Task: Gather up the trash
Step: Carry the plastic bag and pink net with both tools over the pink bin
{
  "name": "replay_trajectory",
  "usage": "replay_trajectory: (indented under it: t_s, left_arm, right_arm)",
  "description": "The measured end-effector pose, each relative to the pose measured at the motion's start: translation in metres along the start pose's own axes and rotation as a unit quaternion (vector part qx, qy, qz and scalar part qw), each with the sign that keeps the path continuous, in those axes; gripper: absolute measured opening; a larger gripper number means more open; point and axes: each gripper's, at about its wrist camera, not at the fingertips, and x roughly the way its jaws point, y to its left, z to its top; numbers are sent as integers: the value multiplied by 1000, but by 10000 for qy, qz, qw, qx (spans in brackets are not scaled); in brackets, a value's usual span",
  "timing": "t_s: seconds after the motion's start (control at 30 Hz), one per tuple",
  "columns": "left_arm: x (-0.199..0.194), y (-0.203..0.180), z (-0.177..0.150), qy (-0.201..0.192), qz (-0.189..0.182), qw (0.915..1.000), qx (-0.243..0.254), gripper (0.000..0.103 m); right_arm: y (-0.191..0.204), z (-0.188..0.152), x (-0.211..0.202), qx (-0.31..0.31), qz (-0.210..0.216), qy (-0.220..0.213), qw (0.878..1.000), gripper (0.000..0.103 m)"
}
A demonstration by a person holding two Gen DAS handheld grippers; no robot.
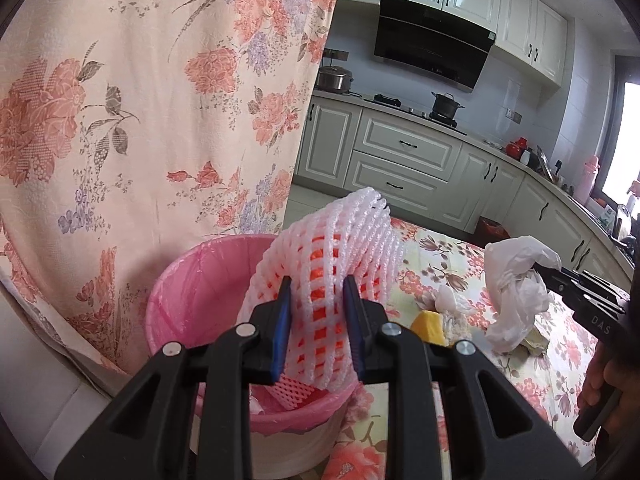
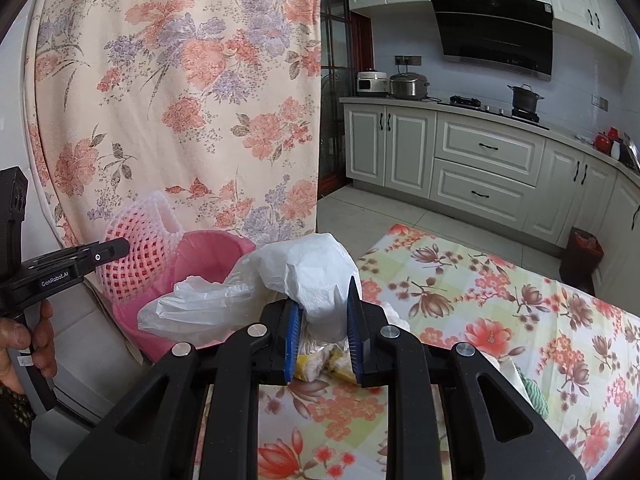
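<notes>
Bin (image 1: pixel 192 280) stands left of table (image 1: pixel 520 380), before curtain (image 1: pixel 160 100).

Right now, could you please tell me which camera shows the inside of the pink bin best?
The left wrist view: it looks down into the pink bin, showing its liner and a foam net scrap inside. The right wrist view shows only the bin's outer side and rim, partly behind the plastic bag.

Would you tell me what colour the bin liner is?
Pink; the plastic liner in the round bin shows best in the left wrist view.

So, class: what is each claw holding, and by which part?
The left claw grips the white foam fruit net across its lower middle. The right claw pinches the white plastic bag by a bunched fold.
</notes>
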Motion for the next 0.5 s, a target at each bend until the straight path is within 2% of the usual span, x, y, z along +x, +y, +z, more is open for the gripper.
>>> replay_trajectory:
  t_s: [0.5]
  left_arm:
    - [-9, 51, 10, -151, 301, 9991, -243, 24]
  right_arm:
    - [66, 32, 51, -480, 419, 73, 9979, 21]
